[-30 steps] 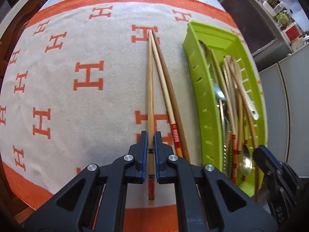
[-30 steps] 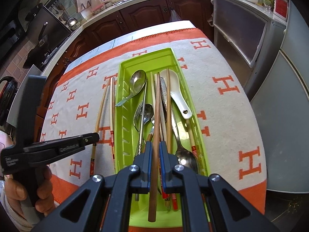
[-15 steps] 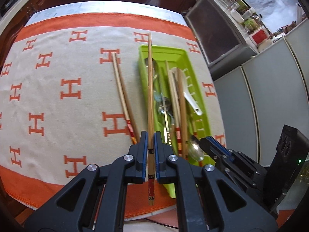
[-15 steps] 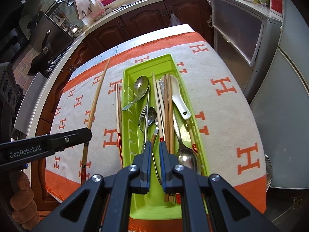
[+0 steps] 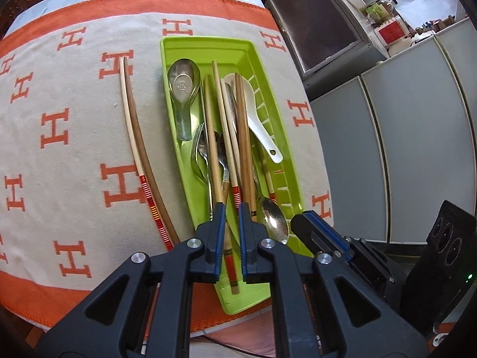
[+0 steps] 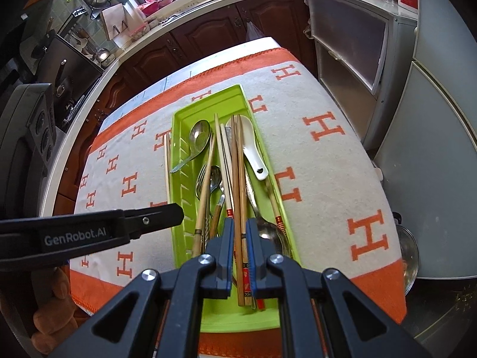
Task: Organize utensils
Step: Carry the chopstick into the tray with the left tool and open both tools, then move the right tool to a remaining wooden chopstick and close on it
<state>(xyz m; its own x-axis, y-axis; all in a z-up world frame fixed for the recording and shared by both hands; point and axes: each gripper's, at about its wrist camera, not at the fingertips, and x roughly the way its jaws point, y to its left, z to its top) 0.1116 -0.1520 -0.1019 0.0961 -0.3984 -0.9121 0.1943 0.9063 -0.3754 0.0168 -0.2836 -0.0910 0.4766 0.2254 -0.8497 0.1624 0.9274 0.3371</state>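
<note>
A lime green tray [image 5: 205, 40] [image 6: 208, 101] lies on the H-patterned cloth with spoons, a fork and several chopsticks in it. My left gripper [image 5: 232, 217] hovers over the tray's near end, open. A light wooden chopstick [image 5: 217, 119] with a red end lies loose in the tray beneath it. Two more chopsticks [image 5: 140, 155] [image 6: 167, 164] rest on the cloth left of the tray. My right gripper [image 6: 239, 229] is open above the tray's near end. Brown chopsticks [image 6: 237, 164] lying in the tray show through its gap. The left wrist view shows it [image 5: 304, 223] empty at the tray's right edge.
A white ceramic spoon [image 5: 253, 107] and metal spoons [image 5: 183, 83] lie in the tray. Grey cabinets [image 5: 402, 119] stand right of the table, with a black power strip [image 5: 447, 238] near them. A person's hand [image 6: 50, 322] holds the left gripper. A kitchen counter [image 6: 179, 9] runs behind.
My left gripper carried the light chopstick from the cloth over to the tray and let it go there. My right gripper dropped its brown chopstick into the tray and stays open above it.
</note>
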